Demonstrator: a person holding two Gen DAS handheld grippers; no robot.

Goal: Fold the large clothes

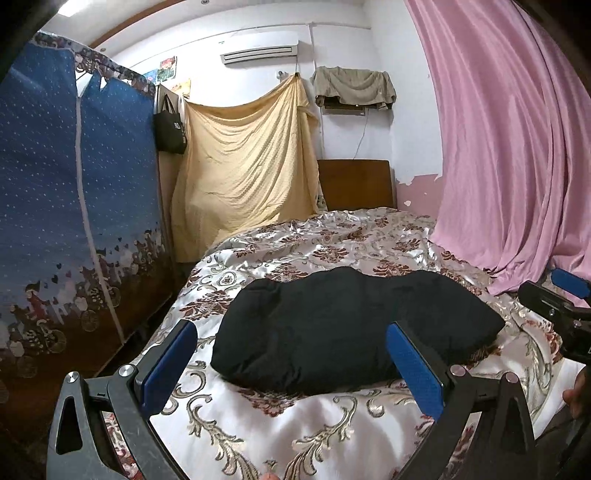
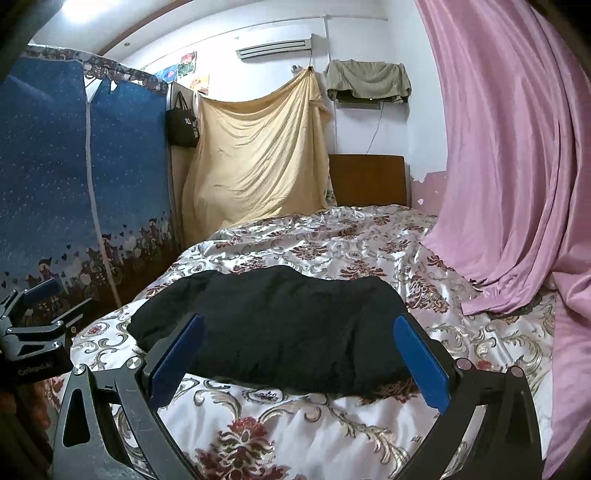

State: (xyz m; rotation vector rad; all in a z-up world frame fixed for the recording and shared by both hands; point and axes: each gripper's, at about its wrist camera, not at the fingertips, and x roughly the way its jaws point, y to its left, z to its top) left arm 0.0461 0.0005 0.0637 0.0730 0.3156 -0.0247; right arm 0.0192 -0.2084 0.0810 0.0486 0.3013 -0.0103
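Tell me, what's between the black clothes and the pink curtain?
Only bedspread: a patterned strip separates the black clothes from the pink curtain, clearest in the right wrist view.

Bed: you see a floral satin bedspread (image 1: 332,236) before a wooden headboard (image 1: 356,184).
Left: blue fabric wardrobe (image 1: 74,203), black bag (image 1: 170,127).
Wall: yellow sheet (image 1: 243,166), air conditioner (image 1: 260,51).
Right: pink curtain (image 1: 509,147).

The room is fairly bright, and the light comes from a white ceiling lamp (image 2: 79,7) that glares at the top left of both views. The shiny bedspread (image 1: 325,417) gleams white where the light hits it, and the black garment (image 1: 332,332) is so dark its folds barely show. Both pictures bend round at the edges, with black corners, and look a little soft.
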